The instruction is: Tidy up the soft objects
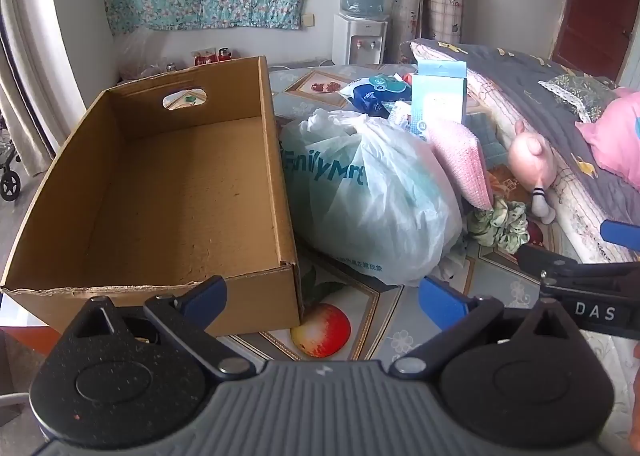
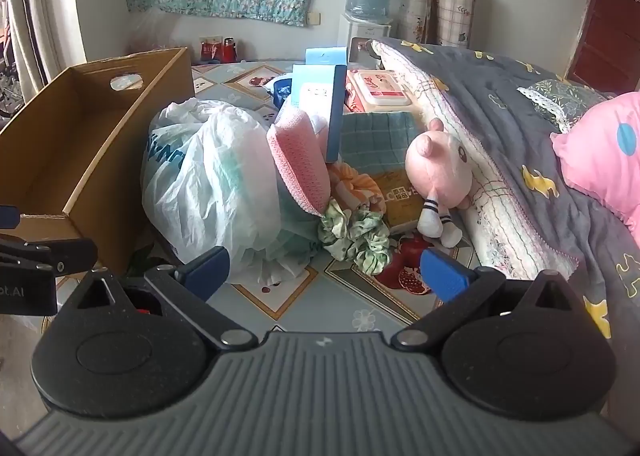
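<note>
Both grippers, left [image 1: 322, 298] and right [image 2: 324, 270], spread wide, holding nothing; box [image 1: 168, 191] left of bag [image 1: 376, 191], scrunchie [image 2: 354, 236] and pig [image 2: 440, 171] right of bag

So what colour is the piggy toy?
The plush pig is pink, with striped socks; the right wrist view shows it best.
</note>
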`<state>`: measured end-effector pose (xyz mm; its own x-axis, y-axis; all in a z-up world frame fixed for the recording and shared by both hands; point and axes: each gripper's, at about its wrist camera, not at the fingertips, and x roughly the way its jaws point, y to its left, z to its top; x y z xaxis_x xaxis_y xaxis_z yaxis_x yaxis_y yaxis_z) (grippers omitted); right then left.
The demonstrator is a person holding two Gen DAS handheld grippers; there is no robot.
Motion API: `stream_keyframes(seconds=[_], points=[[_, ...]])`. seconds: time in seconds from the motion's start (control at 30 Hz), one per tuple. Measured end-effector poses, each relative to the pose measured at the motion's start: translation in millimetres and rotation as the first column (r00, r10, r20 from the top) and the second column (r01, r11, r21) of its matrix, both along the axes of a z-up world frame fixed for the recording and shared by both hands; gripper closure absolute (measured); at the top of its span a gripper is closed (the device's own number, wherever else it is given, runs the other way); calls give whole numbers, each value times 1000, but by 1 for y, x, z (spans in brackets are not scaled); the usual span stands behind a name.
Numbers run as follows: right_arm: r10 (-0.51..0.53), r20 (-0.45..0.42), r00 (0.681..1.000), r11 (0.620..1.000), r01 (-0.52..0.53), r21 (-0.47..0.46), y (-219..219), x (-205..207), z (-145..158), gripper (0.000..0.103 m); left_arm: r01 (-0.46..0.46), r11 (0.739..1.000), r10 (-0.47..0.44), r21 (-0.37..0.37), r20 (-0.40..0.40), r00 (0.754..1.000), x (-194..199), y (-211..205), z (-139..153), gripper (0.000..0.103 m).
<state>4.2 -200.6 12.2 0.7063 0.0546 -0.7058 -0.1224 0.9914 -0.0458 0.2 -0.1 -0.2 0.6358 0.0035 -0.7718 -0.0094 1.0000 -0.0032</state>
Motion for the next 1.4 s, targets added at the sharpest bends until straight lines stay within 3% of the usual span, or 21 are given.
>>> stream_keyframes(seconds=[1.4], points=[[27, -3, 1000, 999, -28, -25, 8, 6, 7, 1, -2, 1000, 2, -2, -8, 1000, 2, -1, -3, 0]])
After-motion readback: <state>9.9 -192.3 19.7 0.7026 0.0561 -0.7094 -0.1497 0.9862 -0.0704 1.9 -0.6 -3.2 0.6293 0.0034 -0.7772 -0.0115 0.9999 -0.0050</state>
